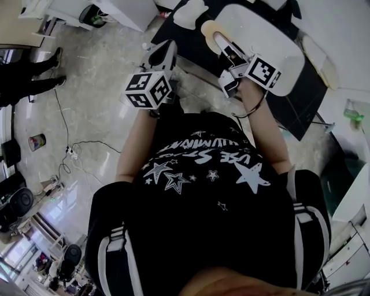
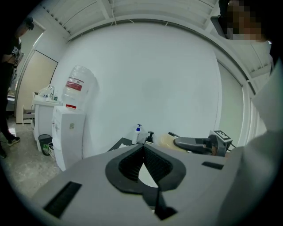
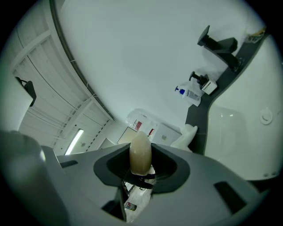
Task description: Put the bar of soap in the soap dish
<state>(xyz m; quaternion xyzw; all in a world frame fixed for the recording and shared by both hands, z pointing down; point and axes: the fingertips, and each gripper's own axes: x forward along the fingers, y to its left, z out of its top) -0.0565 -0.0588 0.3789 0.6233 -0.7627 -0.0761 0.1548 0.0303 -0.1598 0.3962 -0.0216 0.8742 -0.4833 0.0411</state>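
Left hand-held gripper [image 2: 143, 154]: clenched on nothing, its pads meeting at the tips. It sits at about 11 o'clock from the person's chest in the head view.
Table [image 1: 188, 43]: a dark top at 12 o'clock, carrying a pump bottle [image 2: 139, 132] and a white basin [image 1: 277, 34].
Soap dish: not identified for sure. A white curved piece [image 1: 189, 14] on the table at 12 o'clock may be it, but I cannot tell.
Right hand-held gripper [image 3: 140, 167]: grasping the bar of soap and held roughly level over the basin's edge, at about 1 o'clock in the head view.
Bar of soap [image 3: 140, 152]: pale beige and rounded. It stands on end between the right pads, in the air and not in any dish.
Step in hand: carrying the soap to the dish, judging by the grip.
Doing it well: keep a firm squeeze, as a smooth bar may slip. Bring it low over the dish, tilt the long side flat, and let go only once it rests there.
Left side's job: stay clear of the path, or steady the dish if it slides.
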